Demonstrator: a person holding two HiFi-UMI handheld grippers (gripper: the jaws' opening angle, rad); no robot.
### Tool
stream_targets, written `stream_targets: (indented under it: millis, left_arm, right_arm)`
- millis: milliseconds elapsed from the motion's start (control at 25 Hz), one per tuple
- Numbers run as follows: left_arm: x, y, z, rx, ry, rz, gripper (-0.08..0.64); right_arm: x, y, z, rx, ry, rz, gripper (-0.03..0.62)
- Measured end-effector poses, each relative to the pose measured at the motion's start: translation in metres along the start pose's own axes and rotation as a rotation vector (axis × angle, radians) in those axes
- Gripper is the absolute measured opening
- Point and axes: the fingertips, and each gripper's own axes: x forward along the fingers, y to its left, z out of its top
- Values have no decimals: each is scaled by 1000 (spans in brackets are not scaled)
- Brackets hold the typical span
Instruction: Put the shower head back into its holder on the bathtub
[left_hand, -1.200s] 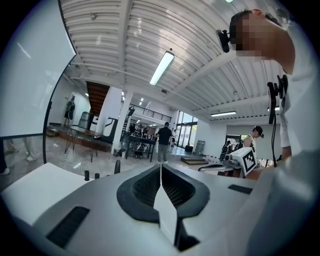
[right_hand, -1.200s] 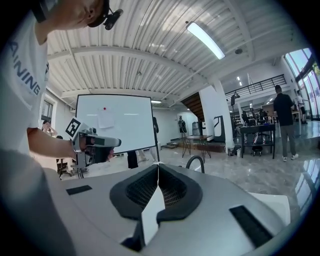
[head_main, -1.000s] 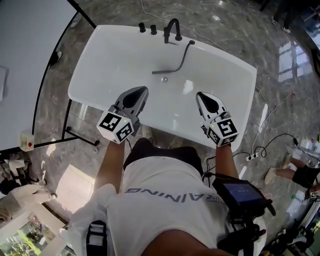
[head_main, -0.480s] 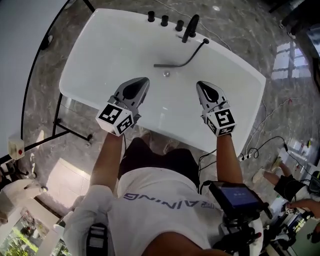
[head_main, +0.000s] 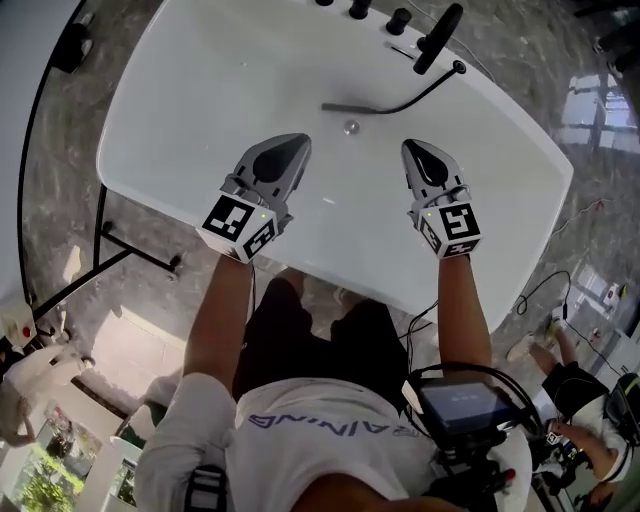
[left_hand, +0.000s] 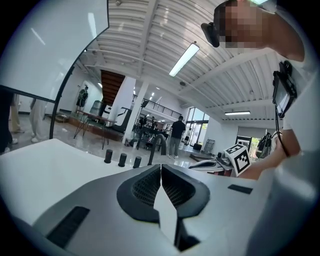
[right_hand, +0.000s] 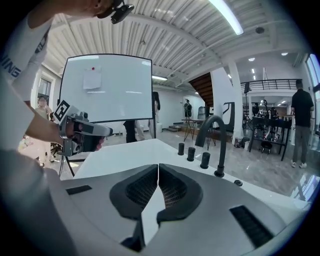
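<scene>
**Both grippers closed and empty over the tub, shower head not yet lifted**

The white bathtub (head_main: 190, 100) fills the upper part of the head view, and everything else is placed against it. The left gripper (head_main: 290, 150) and the right gripper (head_main: 420, 155) hang side by side over the tub's near half and point toward its far rim. Each has its jaws pressed together with nothing between them, which suits an approach, though they will need to part before a pick.

The dark faucet (head_main: 438, 38) stands on the tub's far rim. The shower head (head_main: 345, 106) lies flat inside the tub, below the faucet and beyond both grippers' tips. Its hose (head_main: 432, 88) curves up to the far rim just beside the faucet. It seems to lie there simply because it is out of its holder. The holder probably sits on that far rim, but I cannot pick it out with certainty.

The knobs (head_main: 398, 20) stand in a row on the far rim beside the faucet. The small drain (head_main: 351, 127) sits in the tub floor, just on the near side of the shower head.
</scene>
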Motion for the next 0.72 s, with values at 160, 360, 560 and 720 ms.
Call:
stream_targets:
  millis: [160,360,560,720]
  left_arm:
    - [28,26,-58,-10,18,-9,25]
    - [61,62,-108,-16,8,25,25]
    - [62,106,-150,-33,3,43,25]
    - [63,146,-185,-36,12,68,25]
  right_arm:
    - [36,-13,-58,19,12,-5,12]
    - [77,-34,-118,17,39,-7,12]
    - [122,-23,-168,-7,97,24,12]
    - [167,-14,-211,-47,142,63,12]
